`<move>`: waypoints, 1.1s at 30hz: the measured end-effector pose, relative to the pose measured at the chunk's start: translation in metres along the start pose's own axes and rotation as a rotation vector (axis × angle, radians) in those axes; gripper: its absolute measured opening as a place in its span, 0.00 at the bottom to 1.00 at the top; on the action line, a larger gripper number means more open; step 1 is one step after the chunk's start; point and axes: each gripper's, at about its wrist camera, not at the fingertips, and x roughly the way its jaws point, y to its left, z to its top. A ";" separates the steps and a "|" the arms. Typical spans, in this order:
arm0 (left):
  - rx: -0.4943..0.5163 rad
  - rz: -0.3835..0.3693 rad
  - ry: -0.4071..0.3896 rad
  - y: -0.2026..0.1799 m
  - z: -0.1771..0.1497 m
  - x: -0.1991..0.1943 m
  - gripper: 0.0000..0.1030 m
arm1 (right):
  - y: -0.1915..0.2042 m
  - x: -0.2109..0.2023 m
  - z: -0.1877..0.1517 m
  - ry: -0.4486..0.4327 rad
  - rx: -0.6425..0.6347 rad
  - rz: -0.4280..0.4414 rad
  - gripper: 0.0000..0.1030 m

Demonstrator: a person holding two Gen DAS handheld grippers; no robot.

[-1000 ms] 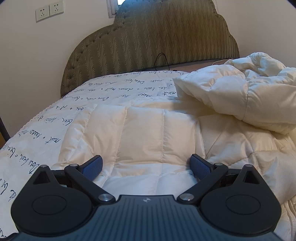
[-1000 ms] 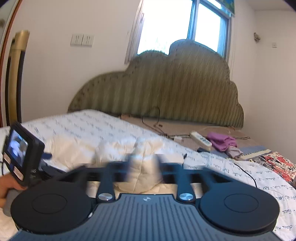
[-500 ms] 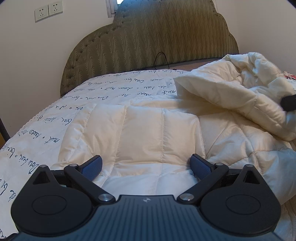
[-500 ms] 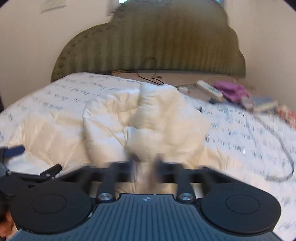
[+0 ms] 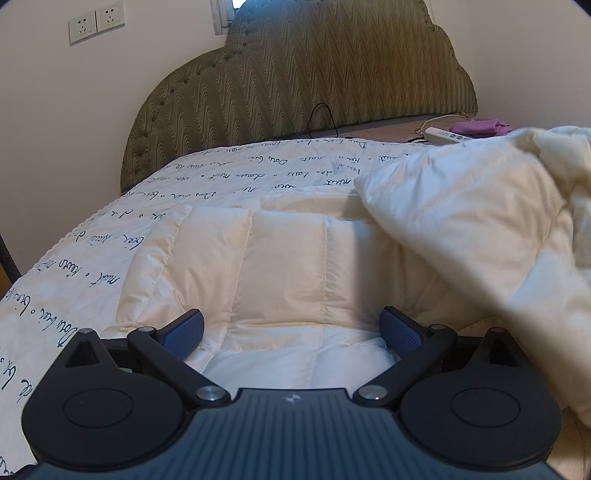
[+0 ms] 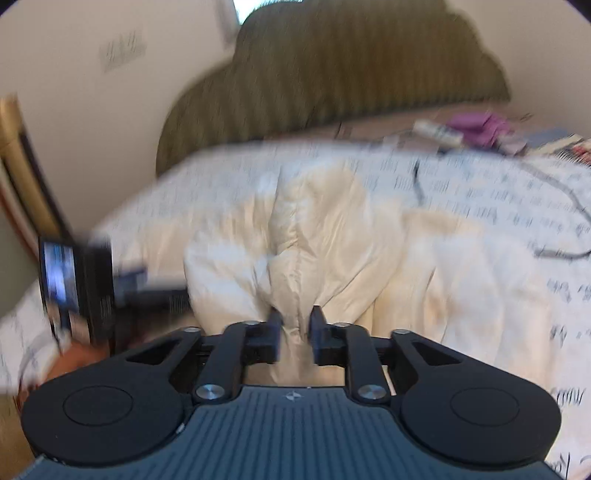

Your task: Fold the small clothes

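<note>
A cream quilted down jacket (image 5: pixel 284 258) lies on the bed's script-printed white sheet (image 5: pixel 207 177). My left gripper (image 5: pixel 291 328) is open and low over the jacket's near edge, its blue pads on either side of the cloth. My right gripper (image 6: pixel 295 325) is shut on a bunched part of the jacket (image 6: pixel 314 236) and holds it lifted over the rest. That lifted part shows as a thick fold at the right of the left wrist view (image 5: pixel 480 206). The right wrist view is blurred by motion. The left gripper's body (image 6: pixel 74 280) shows at its left.
A green padded headboard (image 5: pixel 314 70) and wall sockets (image 5: pixel 96 22) stand behind the bed. A white power strip (image 5: pixel 447 136), purple cloth (image 5: pixel 480 127) and cables (image 6: pixel 554 206) lie at the far right of the bed.
My right gripper has come down and moved left with the bunched jacket part, carrying the fold over the flat part. The left gripper has stayed still and open.
</note>
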 end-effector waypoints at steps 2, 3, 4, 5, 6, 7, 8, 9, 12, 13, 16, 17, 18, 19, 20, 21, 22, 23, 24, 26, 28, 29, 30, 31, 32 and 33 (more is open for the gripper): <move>-0.001 0.000 0.000 0.000 0.000 0.000 0.99 | 0.006 -0.012 0.004 -0.027 -0.016 0.017 0.37; 0.001 0.001 0.000 0.000 0.000 0.000 0.99 | 0.007 -0.025 0.012 -0.086 -0.006 0.033 0.37; 0.003 0.002 0.000 0.000 0.000 0.000 0.99 | 0.007 -0.037 0.021 -0.147 0.010 0.042 0.37; 0.004 0.003 0.000 0.000 -0.001 0.000 0.99 | 0.006 -0.046 0.030 -0.211 0.026 0.042 0.37; 0.004 0.003 0.000 0.000 -0.001 0.000 0.99 | 0.005 -0.051 0.038 -0.265 0.032 0.035 0.41; 0.004 0.003 0.001 -0.001 -0.001 0.000 0.99 | 0.005 -0.051 0.044 -0.303 0.027 0.016 0.44; 0.004 0.003 0.001 -0.001 -0.001 0.000 0.99 | 0.002 -0.044 0.049 -0.319 0.018 -0.018 0.51; 0.004 0.003 0.001 0.000 -0.001 0.000 0.99 | 0.001 -0.032 0.052 -0.308 0.012 -0.055 0.55; 0.004 0.003 0.001 0.000 -0.001 0.000 0.99 | -0.008 0.017 0.043 -0.184 0.029 -0.083 0.55; 0.005 0.003 0.001 0.000 -0.001 0.000 0.99 | -0.010 0.032 0.036 -0.145 0.045 -0.075 0.55; 0.005 0.003 0.001 0.000 -0.001 0.000 0.99 | -0.005 0.060 0.011 -0.086 0.029 -0.117 0.55; 0.005 0.004 0.001 0.000 -0.001 0.000 0.99 | -0.002 0.064 0.005 -0.086 0.005 -0.139 0.56; 0.005 0.004 0.001 0.000 -0.001 0.000 0.99 | 0.003 0.066 0.000 -0.091 -0.019 -0.153 0.56; 0.005 0.004 0.001 0.000 -0.001 0.000 0.99 | 0.007 0.067 -0.003 -0.094 -0.038 -0.166 0.56; 0.005 0.004 0.001 0.000 -0.001 0.000 0.99 | 0.010 0.068 -0.005 -0.096 -0.055 -0.176 0.57; 0.004 0.004 0.001 0.000 -0.001 0.000 0.99 | 0.013 0.070 -0.007 -0.097 -0.071 -0.186 0.58; 0.004 0.004 0.001 0.000 -0.001 0.000 0.99 | 0.014 0.072 -0.008 -0.100 -0.081 -0.192 0.58; 0.004 0.004 0.001 0.000 -0.001 0.000 0.99 | 0.014 0.072 -0.009 -0.104 -0.086 -0.197 0.59; 0.004 0.004 0.001 0.000 -0.001 0.000 0.99 | 0.015 0.073 -0.011 -0.110 -0.089 -0.200 0.59; 0.005 0.004 0.001 0.000 -0.001 0.000 0.99 | 0.016 0.074 -0.015 -0.127 -0.097 -0.207 0.60; 0.005 0.004 0.001 0.000 -0.001 0.000 0.99 | 0.017 0.076 -0.019 -0.147 -0.106 -0.216 0.60; 0.005 0.005 0.001 0.000 -0.001 0.000 0.99 | 0.018 0.077 -0.021 -0.156 -0.117 -0.224 0.60; 0.005 0.004 0.001 0.000 -0.001 0.000 0.99 | 0.020 0.078 -0.023 -0.163 -0.127 -0.233 0.61; 0.005 0.004 0.001 0.000 -0.001 0.000 0.99 | 0.021 0.078 -0.024 -0.168 -0.134 -0.241 0.61; 0.005 0.004 0.001 0.000 -0.001 0.000 0.99 | 0.022 0.079 -0.025 -0.172 -0.140 -0.247 0.61; 0.005 0.004 0.001 0.000 -0.001 0.000 0.99 | 0.022 0.079 -0.026 -0.176 -0.142 -0.249 0.61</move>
